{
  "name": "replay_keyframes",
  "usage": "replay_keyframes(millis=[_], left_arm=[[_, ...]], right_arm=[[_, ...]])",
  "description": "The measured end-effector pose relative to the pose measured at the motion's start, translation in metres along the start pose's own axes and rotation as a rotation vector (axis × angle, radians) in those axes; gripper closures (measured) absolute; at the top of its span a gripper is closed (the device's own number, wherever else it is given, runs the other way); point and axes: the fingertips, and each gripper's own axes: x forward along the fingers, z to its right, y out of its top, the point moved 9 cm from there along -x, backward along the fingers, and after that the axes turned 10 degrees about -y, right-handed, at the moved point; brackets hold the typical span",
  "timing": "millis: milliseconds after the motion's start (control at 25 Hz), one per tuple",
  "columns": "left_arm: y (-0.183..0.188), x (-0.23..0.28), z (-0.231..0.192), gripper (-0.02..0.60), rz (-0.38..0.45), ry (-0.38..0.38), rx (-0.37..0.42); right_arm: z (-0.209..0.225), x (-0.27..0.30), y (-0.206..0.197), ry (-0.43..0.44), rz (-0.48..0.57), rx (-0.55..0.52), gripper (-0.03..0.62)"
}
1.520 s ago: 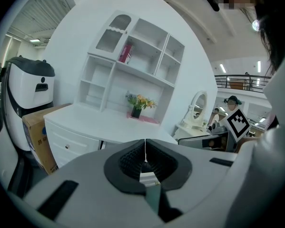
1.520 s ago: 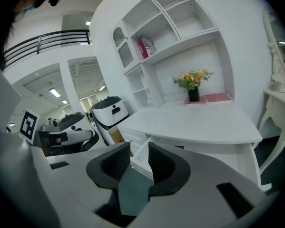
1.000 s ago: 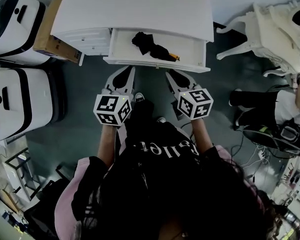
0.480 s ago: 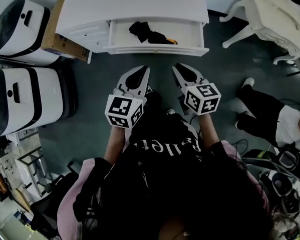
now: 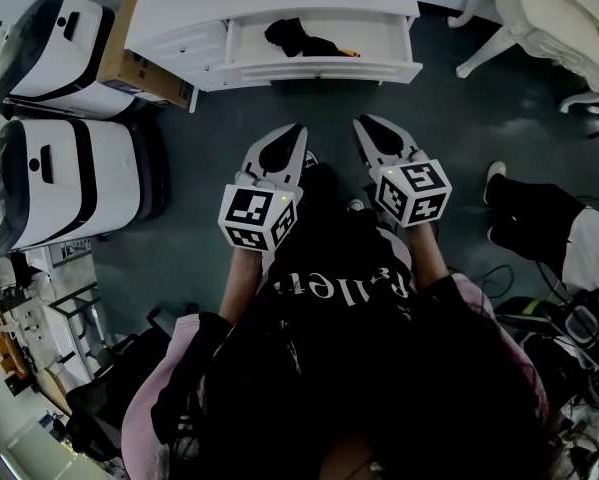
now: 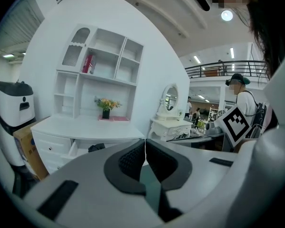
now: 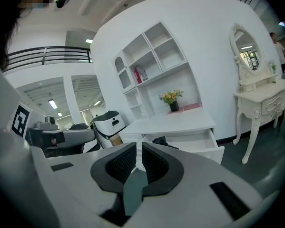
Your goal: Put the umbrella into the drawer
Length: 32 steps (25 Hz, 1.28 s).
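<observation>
Left gripper (image 5: 297, 130) and right gripper (image 5: 364, 123) farther back from drawer (image 5: 319, 69), both clenched empty, umbrella (image 5: 297, 38) inside it, well apart

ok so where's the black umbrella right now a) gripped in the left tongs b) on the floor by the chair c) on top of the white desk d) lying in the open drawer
d, the umbrella lies inside the open drawer, and the left tongs are shut with nothing between them.
</observation>
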Motion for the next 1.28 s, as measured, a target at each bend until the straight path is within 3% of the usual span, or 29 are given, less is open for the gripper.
replay_keyframes(millis=[520, 1280], left_arm=[[-0.015, -0.018, 0.046, 0.565, 0.030, -0.015, -0.008], [-0.014, -0.012, 0.063, 0.565, 0.031, -0.037, -0.002]], right_arm=[[-0.009, -0.048, -0.017, 0.010, 0.015, -0.078, 0.530], [0.000, -0.065, -0.018, 0.004, 0.014, -0.086, 0.530]])
